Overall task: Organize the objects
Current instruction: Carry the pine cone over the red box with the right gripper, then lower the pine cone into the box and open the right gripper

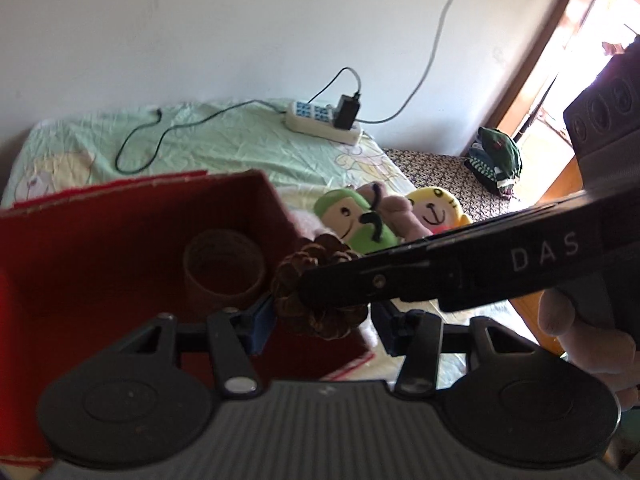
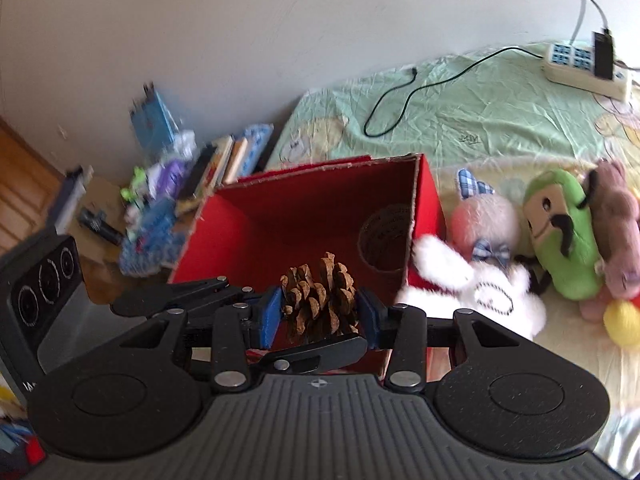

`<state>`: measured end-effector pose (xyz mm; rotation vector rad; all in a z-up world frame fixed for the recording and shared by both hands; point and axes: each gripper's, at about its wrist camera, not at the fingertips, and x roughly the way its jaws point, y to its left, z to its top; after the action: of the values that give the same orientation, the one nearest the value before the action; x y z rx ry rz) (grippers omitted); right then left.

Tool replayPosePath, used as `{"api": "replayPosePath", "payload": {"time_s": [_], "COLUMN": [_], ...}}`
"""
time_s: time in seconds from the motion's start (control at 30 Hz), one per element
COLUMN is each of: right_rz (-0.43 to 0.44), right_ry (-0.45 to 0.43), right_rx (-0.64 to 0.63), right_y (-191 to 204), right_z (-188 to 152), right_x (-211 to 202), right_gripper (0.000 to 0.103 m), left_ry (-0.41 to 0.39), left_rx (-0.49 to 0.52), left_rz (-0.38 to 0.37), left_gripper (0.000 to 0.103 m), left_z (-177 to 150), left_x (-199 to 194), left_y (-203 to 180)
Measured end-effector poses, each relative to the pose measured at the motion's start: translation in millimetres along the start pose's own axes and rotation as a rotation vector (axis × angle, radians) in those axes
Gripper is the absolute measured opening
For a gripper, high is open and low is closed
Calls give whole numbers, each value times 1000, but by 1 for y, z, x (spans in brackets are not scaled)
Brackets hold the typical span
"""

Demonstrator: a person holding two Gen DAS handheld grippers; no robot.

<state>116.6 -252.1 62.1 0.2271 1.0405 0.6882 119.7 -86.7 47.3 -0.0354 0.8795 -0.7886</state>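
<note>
A brown pinecone is pinched between the blue pads of my right gripper, which is shut on it, just in front of an open red box. In the left wrist view the same pinecone sits between the blue pads of my left gripper. Those jaws stand wider than the cone. The right gripper's black finger crosses in front of the cone from the right. The left gripper's fingers reach in from the left, under and behind the cone. A brown tape roll lies inside the red box.
Plush toys lie on the bed right of the box: a white one, a green one, a yellow one. A power strip with a cable sits near the wall. Books and clutter lie left of the bed. A hand holds the right gripper.
</note>
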Motion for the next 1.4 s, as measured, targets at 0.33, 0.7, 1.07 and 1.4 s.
{"api": "replayPosePath", "payload": {"time_s": [0.33, 0.7, 1.07, 1.4], "right_rz": [-233, -428, -436, -442], "right_ry": [263, 518, 606, 613], "right_rx": [-199, -453, -466, -472], "right_y": [22, 39, 28, 20], "right_z": [23, 17, 11, -1], "right_x": [60, 118, 136, 136], "right_gripper": [44, 44, 44, 44], "left_ry": [112, 180, 194, 197], "left_rx": [-72, -85, -129, -139], "left_rz": [-41, -13, -35, -40], "left_gripper": [51, 51, 56, 57], "left_z": [-11, -24, -25, -24], "left_x": [32, 26, 25, 27], "left_y": [38, 68, 82, 82]}}
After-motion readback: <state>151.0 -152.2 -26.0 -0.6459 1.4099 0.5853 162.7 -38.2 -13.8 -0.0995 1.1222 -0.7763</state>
